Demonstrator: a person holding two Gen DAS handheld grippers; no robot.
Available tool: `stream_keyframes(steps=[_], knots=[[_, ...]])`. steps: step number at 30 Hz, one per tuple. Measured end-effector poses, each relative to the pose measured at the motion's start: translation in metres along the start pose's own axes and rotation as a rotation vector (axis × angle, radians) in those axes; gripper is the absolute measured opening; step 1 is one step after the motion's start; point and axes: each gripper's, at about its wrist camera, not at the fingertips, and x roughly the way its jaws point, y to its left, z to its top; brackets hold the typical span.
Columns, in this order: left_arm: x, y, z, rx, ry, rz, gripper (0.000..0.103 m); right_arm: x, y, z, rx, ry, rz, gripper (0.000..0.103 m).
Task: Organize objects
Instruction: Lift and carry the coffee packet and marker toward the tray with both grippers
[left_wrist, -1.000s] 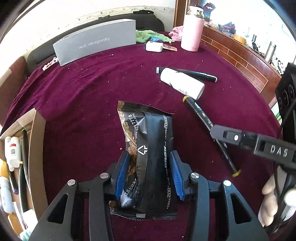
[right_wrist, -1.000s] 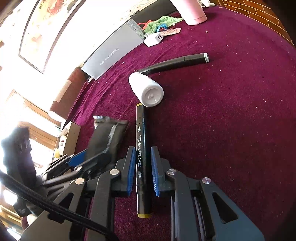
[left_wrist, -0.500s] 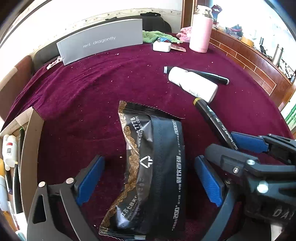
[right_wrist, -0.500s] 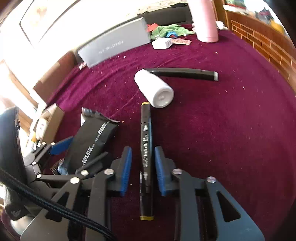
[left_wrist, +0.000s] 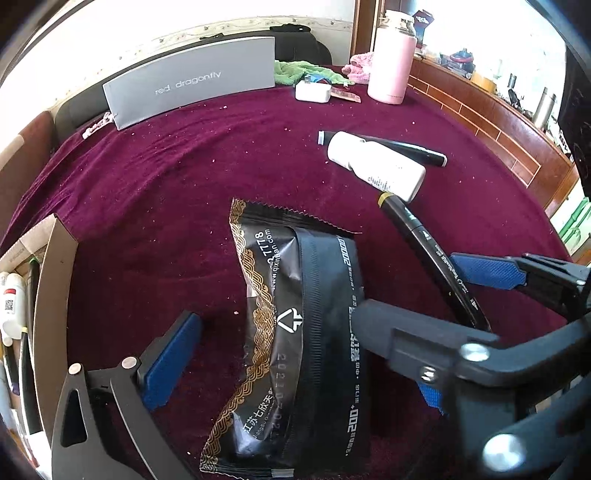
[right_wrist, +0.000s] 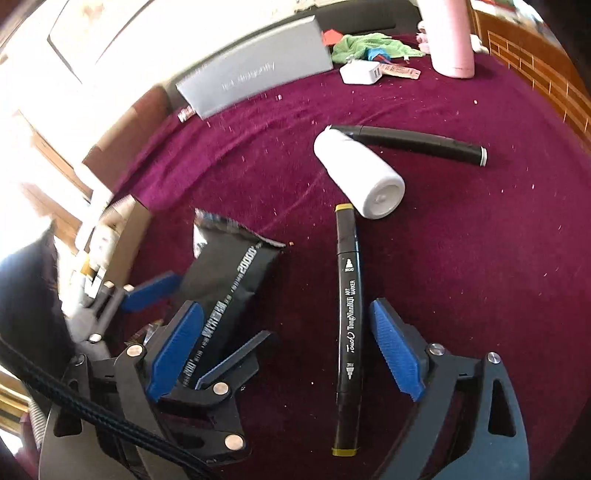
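A black snack packet with gold trim lies flat on the maroon cloth between the wide-open fingers of my left gripper; it also shows in the right wrist view. A black marker with yellow ends lies on the cloth between the open fingers of my right gripper, touching neither pad; it also shows in the left wrist view. The right gripper's fingers cross in front of the left gripper's right finger. A white bottle lies on its side beyond the marker, and a second black marker behind it.
A cardboard box holding pens and small bottles stands at the left. At the back are a grey "red dragonfly" box, a white charger, a green cloth and a pink flask. A wooden ledge borders the right.
Both grippers have opened. The left let go of the black packet, the right let go of the yellow-ended marker; both objects now lie on the cloth.
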Motion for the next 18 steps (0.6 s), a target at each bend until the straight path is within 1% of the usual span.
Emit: stream_keyframes(steps=[2,4,5,6,7,8,10,12,13,14,16,18], knots=[[-0.001,0.002,0.000,-0.010,-0.005,-0.014,0.100,0.003,0.005,0.002,0.002,0.009,-0.036,0.093],[-0.001,0.001,0.000,-0.005,-0.004,-0.009,0.100,0.005,0.006,0.003,0.018,0.002,-0.038,0.097],[-0.001,0.000,0.000,-0.001,-0.003,-0.003,0.100,0.005,0.006,0.005,0.011,0.018,-0.040,0.096],[0.000,-0.003,0.000,0.011,0.003,0.013,0.101,0.005,0.005,0.008,0.024,0.049,-0.045,0.094],[0.001,-0.005,0.000,0.017,0.006,0.022,0.101,0.004,0.003,0.007,0.046,0.058,-0.044,0.091],[0.001,-0.005,0.000,0.019,0.006,0.027,0.101,-0.001,-0.003,0.006,0.078,0.062,-0.043,0.091],[0.000,-0.005,-0.001,0.017,0.005,0.026,0.101,-0.008,-0.008,0.003,0.088,0.045,-0.090,0.090],[0.000,-0.005,-0.001,0.017,0.005,0.026,0.101,-0.011,-0.014,0.001,0.083,0.038,-0.172,0.075],[0.000,-0.005,0.000,0.017,0.006,0.026,0.101,-0.011,-0.015,0.000,0.079,0.043,-0.200,0.062],[0.000,-0.005,0.000,0.018,0.006,0.027,0.101,-0.010,-0.016,-0.001,0.071,0.055,-0.229,0.054],[0.000,-0.005,0.000,0.018,0.006,0.026,0.101,-0.008,-0.009,0.000,0.036,0.060,-0.287,0.050],[0.001,-0.005,-0.001,0.018,0.006,0.028,0.101,-0.001,0.000,0.004,-0.002,0.066,-0.342,0.050]])
